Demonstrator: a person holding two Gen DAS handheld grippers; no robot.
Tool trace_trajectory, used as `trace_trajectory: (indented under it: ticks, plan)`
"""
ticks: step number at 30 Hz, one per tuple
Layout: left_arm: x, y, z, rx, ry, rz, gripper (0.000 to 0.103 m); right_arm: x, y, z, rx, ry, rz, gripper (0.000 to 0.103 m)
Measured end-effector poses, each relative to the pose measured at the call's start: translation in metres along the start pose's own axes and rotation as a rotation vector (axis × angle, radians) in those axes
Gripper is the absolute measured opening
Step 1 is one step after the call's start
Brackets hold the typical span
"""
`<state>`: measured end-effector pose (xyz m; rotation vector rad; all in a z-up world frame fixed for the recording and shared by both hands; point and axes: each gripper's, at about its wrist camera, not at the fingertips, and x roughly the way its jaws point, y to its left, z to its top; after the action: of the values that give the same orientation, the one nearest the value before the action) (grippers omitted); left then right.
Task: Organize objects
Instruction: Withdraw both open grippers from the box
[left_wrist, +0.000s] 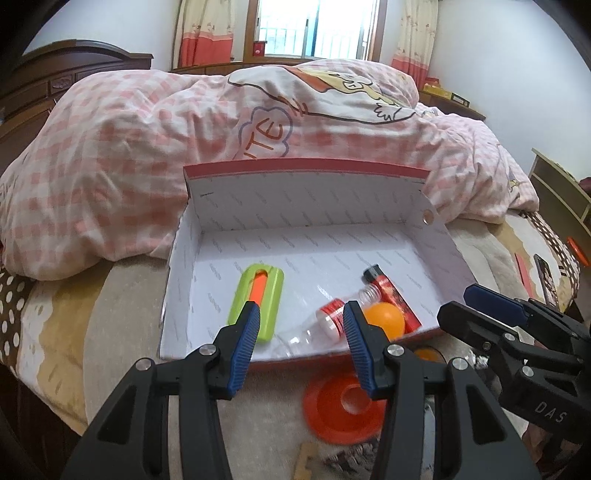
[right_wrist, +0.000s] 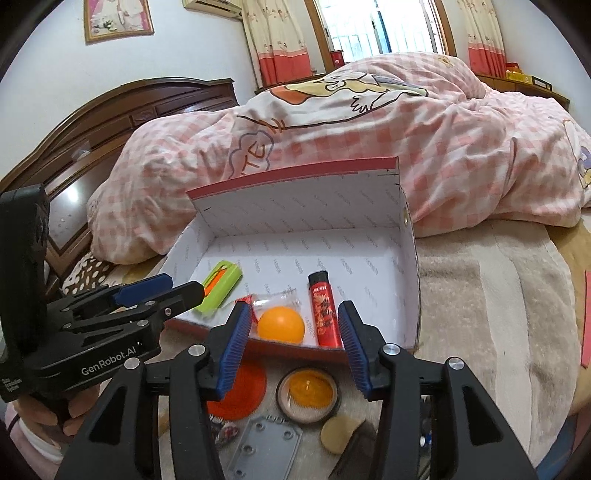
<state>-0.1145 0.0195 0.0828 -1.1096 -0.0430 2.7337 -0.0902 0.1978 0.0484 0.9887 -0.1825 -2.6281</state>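
An open white cardboard box (left_wrist: 310, 206) with a red rim lies on the bed, also in the right wrist view (right_wrist: 295, 210). Inside lie a green and orange case (left_wrist: 258, 302) (right_wrist: 221, 284), a small clear bottle (left_wrist: 332, 317), an orange ball (left_wrist: 386, 319) (right_wrist: 281, 325) and a red lighter (left_wrist: 391, 295) (right_wrist: 325, 314). My left gripper (left_wrist: 301, 328) is open and empty over the box's near edge. My right gripper (right_wrist: 293, 328) is open and empty, just in front of the box.
In front of the box on the beige blanket lie an orange disc (left_wrist: 343, 406) (right_wrist: 240, 391), a round tin with an orange centre (right_wrist: 308, 393), a grey plate (right_wrist: 262, 446) and a beige pad (right_wrist: 338, 432). A pink checked duvet (left_wrist: 184, 122) is heaped behind the box.
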Motion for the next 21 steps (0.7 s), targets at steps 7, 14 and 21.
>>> trace_trajectory:
  ticks: [7,14,21]
  plan:
    - [-0.015,-0.007,-0.019,0.008,0.001,-0.009,0.047,-0.015,0.003,-0.017,-0.004,-0.002,0.012,0.050]
    - [-0.025,-0.013,-0.039,0.018,0.009,-0.020,0.047,-0.028,-0.003,-0.040,0.021,0.001,0.008,0.050]
    - [-0.033,-0.016,-0.058,0.029,0.026,-0.049,0.047,-0.036,-0.008,-0.062,0.051,0.014,-0.003,0.050]
